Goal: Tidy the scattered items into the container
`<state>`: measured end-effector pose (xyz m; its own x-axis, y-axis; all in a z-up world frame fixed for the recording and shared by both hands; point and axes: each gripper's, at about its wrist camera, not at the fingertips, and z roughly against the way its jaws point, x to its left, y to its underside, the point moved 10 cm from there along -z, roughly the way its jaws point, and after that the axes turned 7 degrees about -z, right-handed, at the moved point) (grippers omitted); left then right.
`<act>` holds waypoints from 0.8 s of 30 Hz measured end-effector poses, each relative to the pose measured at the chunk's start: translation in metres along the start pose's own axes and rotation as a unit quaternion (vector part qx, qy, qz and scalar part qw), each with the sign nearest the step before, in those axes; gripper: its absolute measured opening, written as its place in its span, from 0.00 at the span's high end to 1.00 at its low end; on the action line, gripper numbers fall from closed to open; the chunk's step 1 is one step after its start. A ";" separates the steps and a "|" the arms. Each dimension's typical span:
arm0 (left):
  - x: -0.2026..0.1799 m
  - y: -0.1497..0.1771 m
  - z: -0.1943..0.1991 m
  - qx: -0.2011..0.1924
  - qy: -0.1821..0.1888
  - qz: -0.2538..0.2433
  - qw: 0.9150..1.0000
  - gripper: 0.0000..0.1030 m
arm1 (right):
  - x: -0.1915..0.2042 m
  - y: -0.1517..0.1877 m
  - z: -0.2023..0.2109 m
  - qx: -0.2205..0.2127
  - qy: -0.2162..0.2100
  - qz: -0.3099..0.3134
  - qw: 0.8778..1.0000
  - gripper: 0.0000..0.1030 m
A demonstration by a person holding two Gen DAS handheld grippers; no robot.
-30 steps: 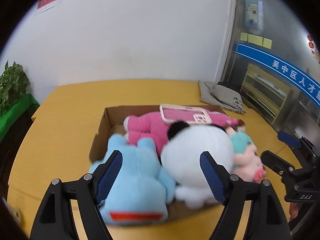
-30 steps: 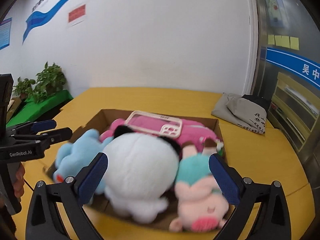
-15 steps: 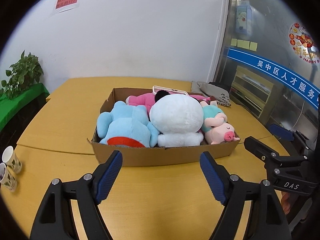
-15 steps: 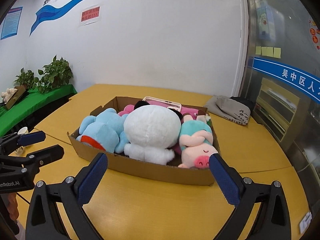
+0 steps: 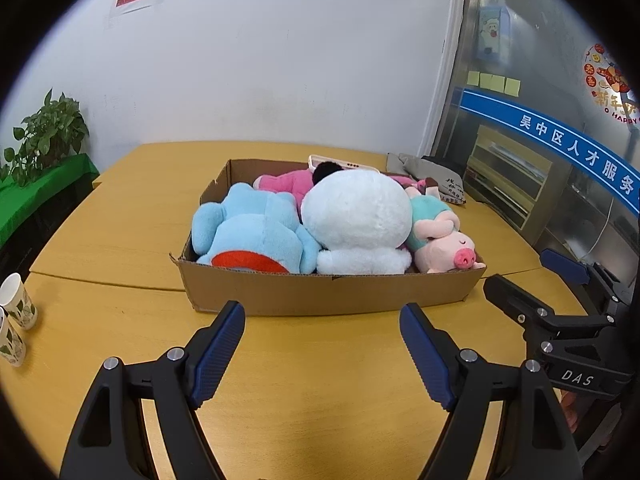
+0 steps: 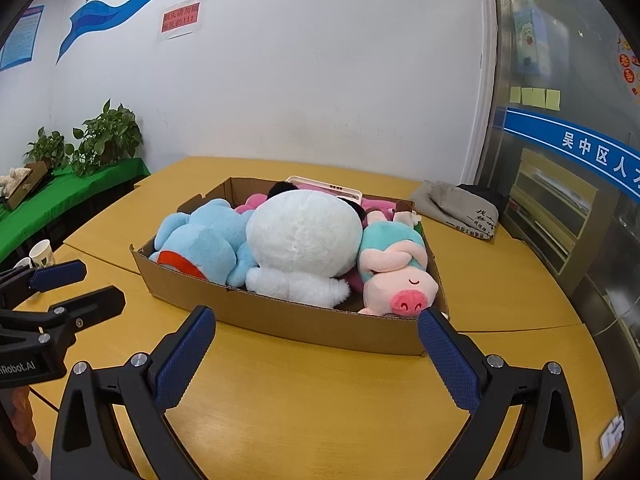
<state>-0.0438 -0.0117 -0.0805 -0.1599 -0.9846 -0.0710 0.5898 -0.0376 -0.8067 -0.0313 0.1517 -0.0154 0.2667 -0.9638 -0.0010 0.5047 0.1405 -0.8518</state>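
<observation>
Your left gripper and right gripper both stand wide apart, holding nothing, above the table near the cardboard box. The blue plush, white plush and pig plush lie inside it.

Fuzzy plush, plain cardboard.
My plush toys look fluffy; the box is matt brown cardboard, the worktop smooth wood.

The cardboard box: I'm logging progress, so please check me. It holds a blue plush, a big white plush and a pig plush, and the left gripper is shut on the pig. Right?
Not quite. The left gripper is open and empty, short of the cardboard box, as the left wrist view shows. The blue plush, white plush and pig plush do lie inside.
</observation>
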 end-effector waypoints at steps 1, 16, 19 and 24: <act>0.000 0.002 -0.002 0.002 0.001 0.000 1.000 0.22 | 0.000 0.001 -0.002 0.000 0.000 -0.001 1.000 0.00; -0.005 0.012 -0.018 0.014 0.002 0.001 1.000 0.23 | -0.004 0.007 -0.013 0.007 0.009 -0.004 1.000 0.00; -0.005 0.012 -0.020 0.016 0.004 0.002 1.000 0.22 | -0.004 0.008 -0.014 0.009 0.009 -0.004 1.000 0.00; -0.004 0.012 -0.022 0.018 0.005 0.000 1.000 0.22 | -0.007 0.010 -0.017 0.010 0.015 -0.007 1.000 0.00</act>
<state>-0.0539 -0.0043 -0.1026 -0.1665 -0.9830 -0.0772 0.6179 -0.0430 -0.7851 -0.0418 0.1559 -0.0325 0.2343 -0.9722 -0.0045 0.5254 0.1305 -0.8408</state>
